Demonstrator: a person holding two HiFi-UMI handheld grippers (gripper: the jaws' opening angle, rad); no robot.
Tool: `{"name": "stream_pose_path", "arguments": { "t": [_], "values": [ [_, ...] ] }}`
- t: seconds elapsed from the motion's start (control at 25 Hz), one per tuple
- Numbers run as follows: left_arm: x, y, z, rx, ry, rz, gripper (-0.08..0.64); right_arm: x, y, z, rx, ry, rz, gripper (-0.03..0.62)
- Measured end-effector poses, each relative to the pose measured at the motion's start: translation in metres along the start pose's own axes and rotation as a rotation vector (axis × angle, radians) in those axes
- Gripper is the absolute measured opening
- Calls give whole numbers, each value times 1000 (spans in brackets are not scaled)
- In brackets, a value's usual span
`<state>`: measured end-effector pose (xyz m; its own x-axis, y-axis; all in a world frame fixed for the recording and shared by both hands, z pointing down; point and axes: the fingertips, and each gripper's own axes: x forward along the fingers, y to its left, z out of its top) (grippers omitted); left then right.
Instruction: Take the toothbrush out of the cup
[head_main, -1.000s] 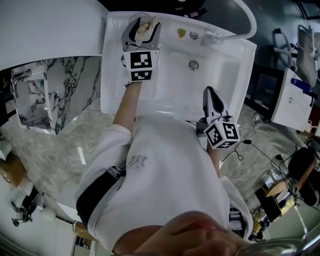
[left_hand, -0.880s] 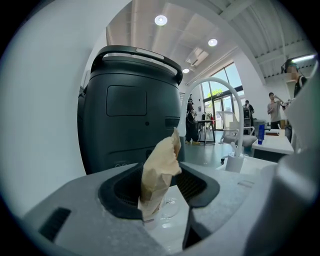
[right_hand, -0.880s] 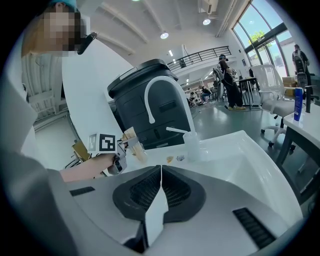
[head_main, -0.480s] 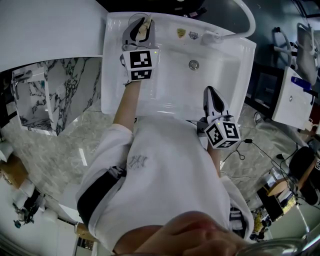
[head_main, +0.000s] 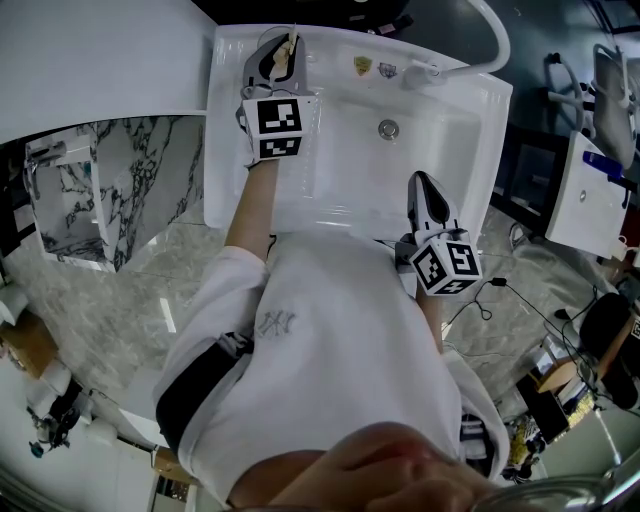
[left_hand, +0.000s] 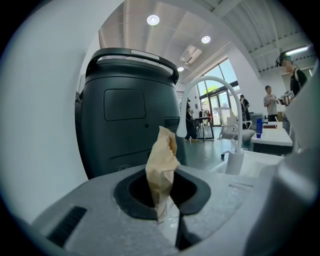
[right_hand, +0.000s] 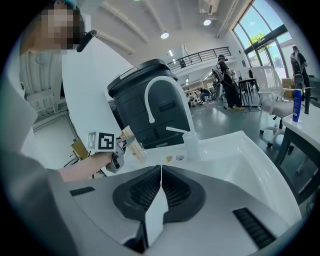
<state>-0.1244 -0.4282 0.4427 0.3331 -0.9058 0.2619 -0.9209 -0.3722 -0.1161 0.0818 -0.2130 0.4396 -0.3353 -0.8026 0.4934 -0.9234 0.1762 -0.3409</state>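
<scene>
A toothbrush in a tan paper wrapper stands in a clear cup at the back left corner of the white sink. My left gripper is at the cup; its jaws have just been closing and now pinch the wrapped toothbrush between them. In the left gripper view the cup itself is hidden below the left gripper. Over the sink's front edge my right gripper is shut with nothing in it. The right gripper view shows the toothbrush sticking up past the left gripper.
The sink basin has a drain and a curved white tap at its back. A clear bottle and small stickers sit on the back rim. A dark bin stands behind the sink.
The left gripper's jaws went from wide open around the toothbrush to closed on it. Neither hand shifted, and the right gripper stayed shut.
</scene>
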Motion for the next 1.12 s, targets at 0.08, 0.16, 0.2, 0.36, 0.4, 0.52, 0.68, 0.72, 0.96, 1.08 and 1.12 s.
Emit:
{"name": "stream_pose_path", "arguments": {
  "t": [0.08,0.16,0.2,0.36,0.4,0.52,0.68,0.72,0.96,1.08,1.12],
  "values": [
    [-1,0,2,3,-5,0,44,0,0,0,0,-1,0,15],
    [-2,0,4,3,-8,1,44,-1,-1,1,-1,-2,-1,15],
    [-3,0,5,2,-10,2,44,-1,-1,1,-2,-3,-1,15],
    [-5,1,10,-1,-23,11,44,-1,-2,2,-1,-9,0,15],
    [-6,2,11,-3,-26,14,44,-2,-2,2,0,-11,0,15],
    [-9,3,15,-12,-33,19,44,-4,-3,2,1,-19,-3,15],
    [-12,4,21,-16,-45,20,44,-6,-3,3,1,-26,-6,15],
    [-13,5,22,-15,-49,20,44,-7,-3,3,1,-27,-6,15],
    [-18,7,33,-19,-75,25,44,-9,-1,4,-1,-35,-2,15],
    [-23,6,40,-20,-93,23,43,-10,1,4,-5,-38,1,15],
    [-25,7,43,-20,-101,23,43,-11,2,4,-7,-39,2,15]
  ]
}}
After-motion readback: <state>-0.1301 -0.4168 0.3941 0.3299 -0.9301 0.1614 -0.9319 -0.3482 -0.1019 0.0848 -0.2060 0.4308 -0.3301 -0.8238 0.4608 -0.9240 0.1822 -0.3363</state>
